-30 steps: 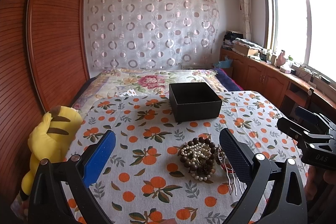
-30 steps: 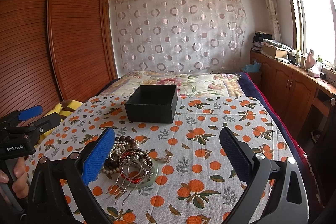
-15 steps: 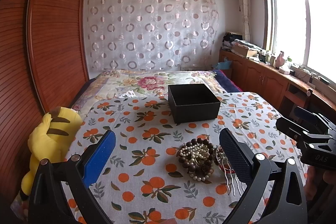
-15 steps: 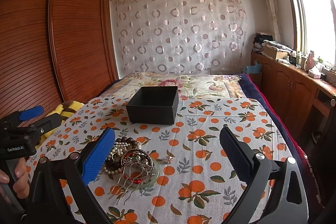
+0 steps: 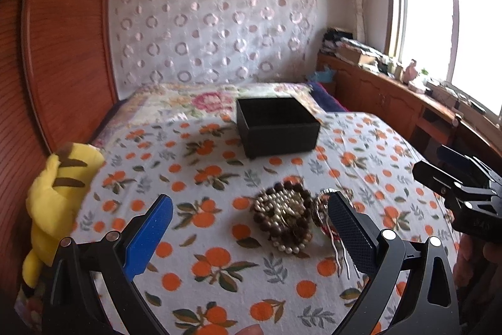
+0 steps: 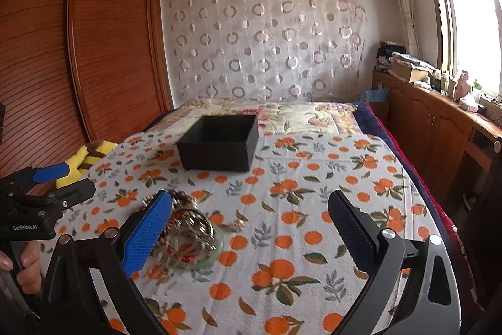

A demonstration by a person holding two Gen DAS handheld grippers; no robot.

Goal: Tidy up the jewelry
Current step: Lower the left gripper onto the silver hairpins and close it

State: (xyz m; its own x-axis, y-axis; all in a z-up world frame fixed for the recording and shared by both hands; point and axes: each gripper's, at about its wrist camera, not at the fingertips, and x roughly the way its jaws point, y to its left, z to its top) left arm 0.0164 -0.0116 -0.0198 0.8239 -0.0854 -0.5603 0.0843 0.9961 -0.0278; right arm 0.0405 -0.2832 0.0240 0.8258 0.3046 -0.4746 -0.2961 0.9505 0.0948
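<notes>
Left wrist view: we note the left gripper [image 5: 251, 228] spread wide, empty, the heap of beaded jewelry [image 5: 287, 217] ahead between its fingers; right gripper [image 6: 251, 228] likewise spread, open black square box [image 6: 219, 146] beyond.

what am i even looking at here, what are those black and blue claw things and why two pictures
The claws are handheld two-finger grippers, one in each of a person's hands; no robot is involved. Each carries a wide-angle camera looking out between its fingers, so there are two pictures. One view is from the left gripper, the other from the right gripper. Both stand open and hold nothing. Below them is a bed with an orange-print cloth. On it lies a pile of jewelry: bead and pearl strands, bangles, a metal hair comb. Farther back sits an open black box. A yellow plush toy lies at the left edge.
</notes>
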